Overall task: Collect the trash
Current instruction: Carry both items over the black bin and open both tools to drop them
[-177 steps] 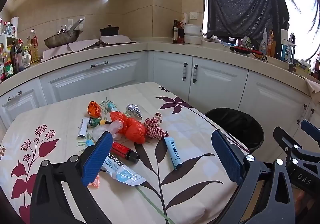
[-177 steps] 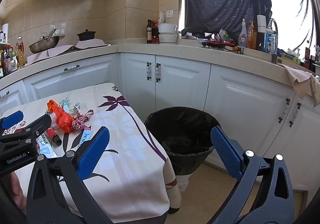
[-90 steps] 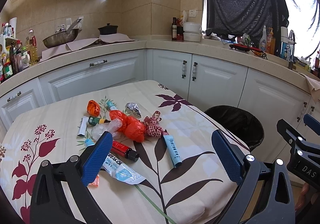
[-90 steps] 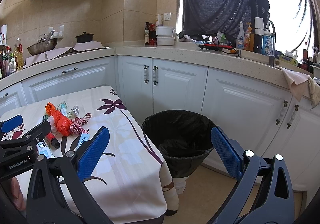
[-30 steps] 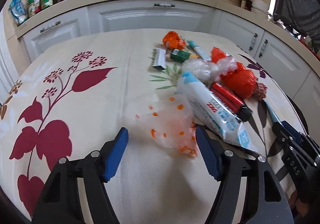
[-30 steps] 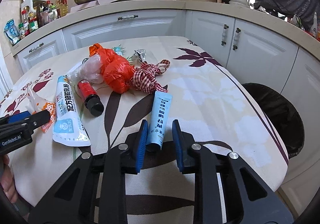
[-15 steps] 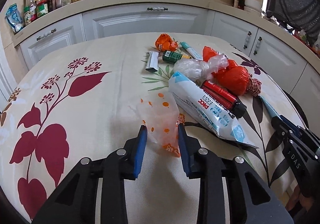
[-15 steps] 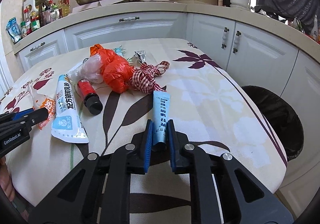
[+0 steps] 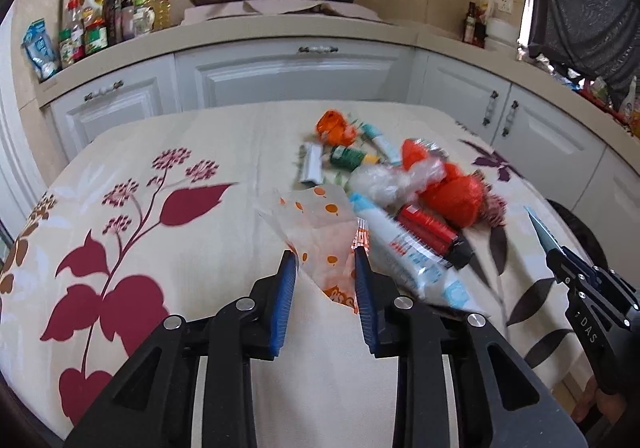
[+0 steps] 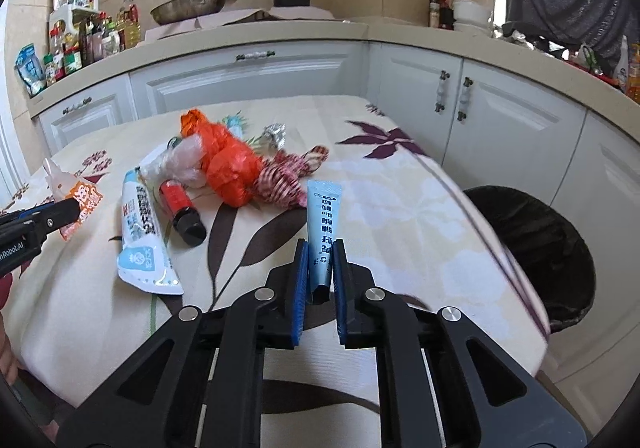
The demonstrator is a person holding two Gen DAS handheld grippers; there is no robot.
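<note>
My left gripper (image 9: 325, 264) is shut on a clear wrapper with orange dots (image 9: 320, 232) and holds it lifted off the table; the wrapper also shows in the right wrist view (image 10: 76, 200). My right gripper (image 10: 320, 260) is shut on a light blue tube (image 10: 322, 216), raised above the tablecloth. More trash lies on the table: a white and blue packet (image 10: 140, 232), a red tube with black cap (image 10: 180, 208), an orange bag (image 10: 228, 164), a checked ribbon (image 10: 288, 172), a clear bag (image 9: 392, 178) and small items behind.
A black-lined trash bin (image 10: 540, 244) stands on the floor right of the table (image 10: 400, 208). White cabinets and a counter (image 10: 280, 32) with a pan, pot and bottles run behind. The flowered tablecloth's left half (image 9: 140, 228) holds no objects.
Both grippers closed on their items and lifted them: the left on the dotted wrapper, the right on the blue tube. Both views have risen and tilted up from the table.
</note>
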